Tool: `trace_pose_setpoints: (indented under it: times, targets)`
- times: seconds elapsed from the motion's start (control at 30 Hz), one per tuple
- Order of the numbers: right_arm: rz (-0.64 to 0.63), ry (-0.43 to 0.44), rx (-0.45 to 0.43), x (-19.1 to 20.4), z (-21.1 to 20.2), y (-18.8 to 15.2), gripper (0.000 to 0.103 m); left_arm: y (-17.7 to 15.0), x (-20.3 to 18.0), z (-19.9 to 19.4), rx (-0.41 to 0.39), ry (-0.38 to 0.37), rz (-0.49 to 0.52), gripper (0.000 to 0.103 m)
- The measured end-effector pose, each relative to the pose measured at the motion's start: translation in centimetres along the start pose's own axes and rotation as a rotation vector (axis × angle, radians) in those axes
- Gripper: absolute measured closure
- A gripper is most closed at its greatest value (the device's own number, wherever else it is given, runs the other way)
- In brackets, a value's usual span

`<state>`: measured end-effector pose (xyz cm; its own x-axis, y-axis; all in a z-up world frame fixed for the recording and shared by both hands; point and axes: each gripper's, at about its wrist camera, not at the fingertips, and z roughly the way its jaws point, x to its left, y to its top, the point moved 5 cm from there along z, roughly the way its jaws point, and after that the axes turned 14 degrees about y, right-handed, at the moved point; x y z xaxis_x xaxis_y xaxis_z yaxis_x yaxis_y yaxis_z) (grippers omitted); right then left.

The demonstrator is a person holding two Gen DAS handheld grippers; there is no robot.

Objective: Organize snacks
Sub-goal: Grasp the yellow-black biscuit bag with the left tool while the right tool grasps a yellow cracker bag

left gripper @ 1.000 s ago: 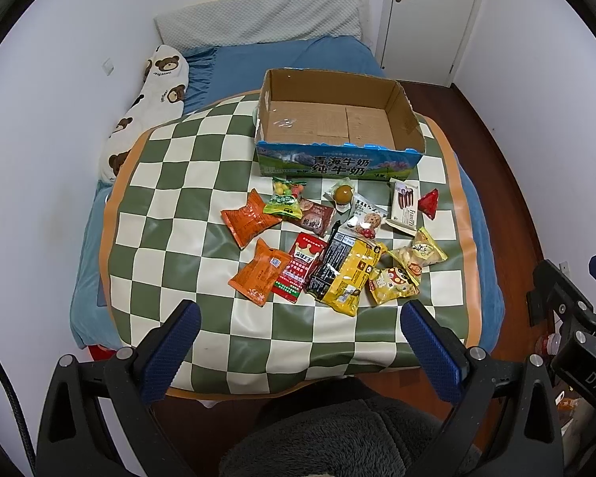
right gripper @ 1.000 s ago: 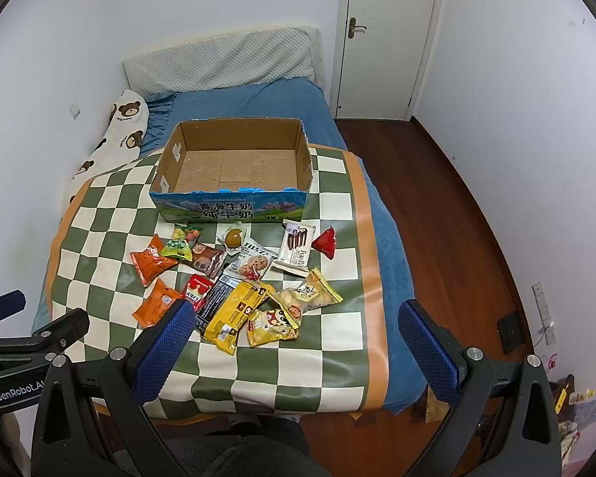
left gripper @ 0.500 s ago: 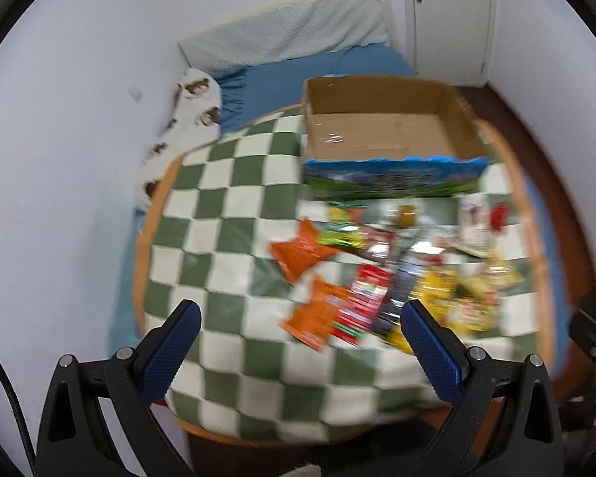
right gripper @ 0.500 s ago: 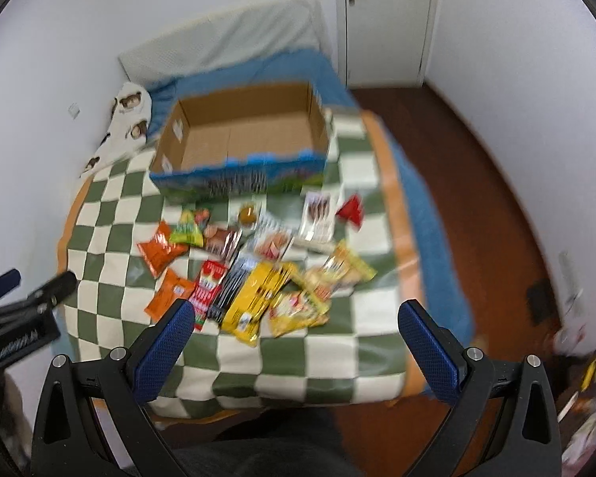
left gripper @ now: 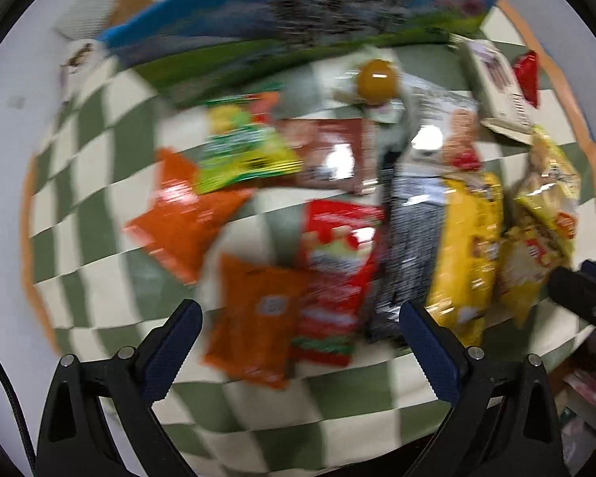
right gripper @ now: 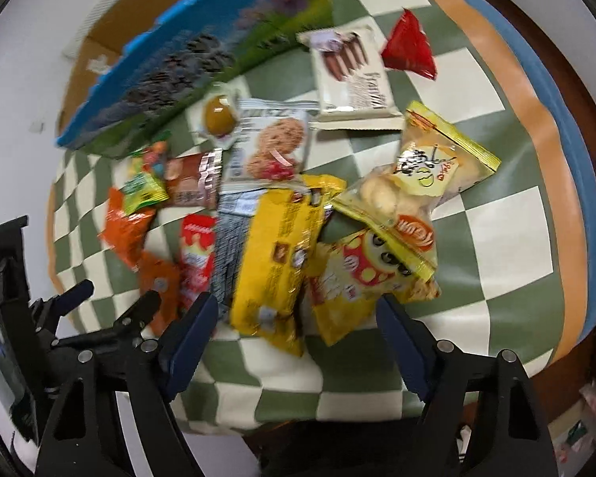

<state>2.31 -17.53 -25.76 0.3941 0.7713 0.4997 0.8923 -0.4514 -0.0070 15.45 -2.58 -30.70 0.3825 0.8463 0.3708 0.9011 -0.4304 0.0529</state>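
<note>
Several snack packs lie in a heap on the green-and-white checked cloth [left gripper: 99,278]. My left gripper [left gripper: 298,326] is open and empty, low over an orange pack [left gripper: 258,318] and a red pack [left gripper: 333,262]. My right gripper [right gripper: 298,318] is open and empty over a long yellow pack [right gripper: 278,246] and a yellow cartoon-face pack [right gripper: 357,278]. The open cardboard box with the blue-green front [left gripper: 298,12] stands just behind the heap; it also shows in the right wrist view [right gripper: 186,67]. Both views are blurred.
Other packs include a second orange bag [left gripper: 182,222], a green bag [left gripper: 238,155], a white wafer pack [right gripper: 353,75], a red triangular pack [right gripper: 409,47] and a cookie pack [right gripper: 270,147]. The left gripper shows in the right wrist view [right gripper: 99,318]. The cloth's orange border [right gripper: 536,127] runs along the bed edge.
Both grippers have dropped fast from high above the bed to just over the near side of the snack heap. Both stayed open.
</note>
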Motion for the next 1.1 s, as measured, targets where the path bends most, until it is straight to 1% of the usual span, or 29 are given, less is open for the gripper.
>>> trace_pose_setpoints:
  times: [0.07,0.2,0.27,0.33,0.37,0.4,0.43,0.53,0.6,0.63,0.73,0.77,0.8,0.83,0.87,0.9,0.93,0.97,1.03,1.1]
  targets:
    - [0.037,-0.009,-0.002,-1.4,0.2,0.2,0.019,0.7,-2.5,0.6,0.014,-0.057,0.045,0.001]
    - [0.120,-0.035,-0.012,-4.4,-0.8,0.4,0.019,2.3,-6.8,2.3,0.059,-0.104,0.116,0.001]
    - [0.173,-0.034,-0.023,-5.9,-1.6,0.7,0.019,2.8,-8.4,3.3,0.079,-0.110,0.143,0.001]
    - [0.222,-0.014,-0.031,-7.0,-2.2,1.1,0.019,3.4,-9.5,4.1,0.087,-0.132,0.129,0.002]
    - [0.247,-0.009,-0.033,-7.5,-2.4,1.1,0.019,3.6,-9.6,4.2,0.090,-0.147,0.107,0.015]
    - [0.270,-0.006,-0.036,-7.9,-2.5,1.2,0.019,3.7,-9.6,4.4,0.108,-0.168,0.072,0.019]
    - [0.292,-0.003,-0.047,-8.4,-2.7,1.5,0.019,3.7,-9.3,4.4,0.114,-0.165,0.049,0.021]
    - [0.337,-0.002,-0.090,-9.4,-3.5,2.9,0.019,3.1,-8.0,4.5,0.121,-0.153,-0.031,0.021]
    - [0.336,-0.026,-0.104,-9.7,-3.4,4.2,0.019,2.2,-6.9,4.8,0.138,-0.126,-0.068,0.021]
    - [0.329,-0.037,-0.097,-9.6,-3.0,5.2,0.019,1.6,-6.5,4.9,0.148,-0.111,-0.086,0.021]
    - [0.346,-0.081,-0.043,-9.8,-0.6,7.2,0.019,0.6,-6.2,5.4,0.156,-0.118,-0.112,0.020]
    - [0.354,-0.082,-0.024,-9.9,0.2,7.7,0.020,0.4,-6.1,5.5,0.157,-0.122,-0.110,0.020]
    - [0.363,-0.084,0.000,-10.0,1.1,8.1,0.025,0.3,-6.0,5.6,0.164,-0.130,-0.106,0.019]
    - [0.355,-0.090,0.035,-10.1,2.2,8.6,0.045,0.3,-5.9,6.0,0.171,-0.139,-0.104,0.019]
    - [0.331,-0.100,0.061,-10.0,2.8,8.8,0.051,0.4,-5.7,6.5,0.180,-0.148,-0.099,0.019]
    - [0.284,-0.118,0.091,-9.7,3.3,8.8,0.052,1.5,-5.7,6.9,0.190,-0.160,-0.089,0.019]
    - [0.193,-0.159,0.125,-9.3,3.5,8.9,0.056,2.0,-5.4,6.9,0.195,-0.169,-0.086,0.019]
    - [0.122,-0.195,0.151,-8.9,3.6,8.8,0.058,2.0,-5.3,7.2,0.199,-0.181,-0.083,0.018]
    - [-0.032,-0.267,0.225,-8.3,3.6,8.3,0.059,2.7,-5.5,8.0,0.205,-0.196,-0.074,0.016]
    - [-0.155,-0.336,0.295,-8.1,3.3,7.7,0.059,3.4,-5.5,8.7,0.217,-0.207,-0.065,0.015]
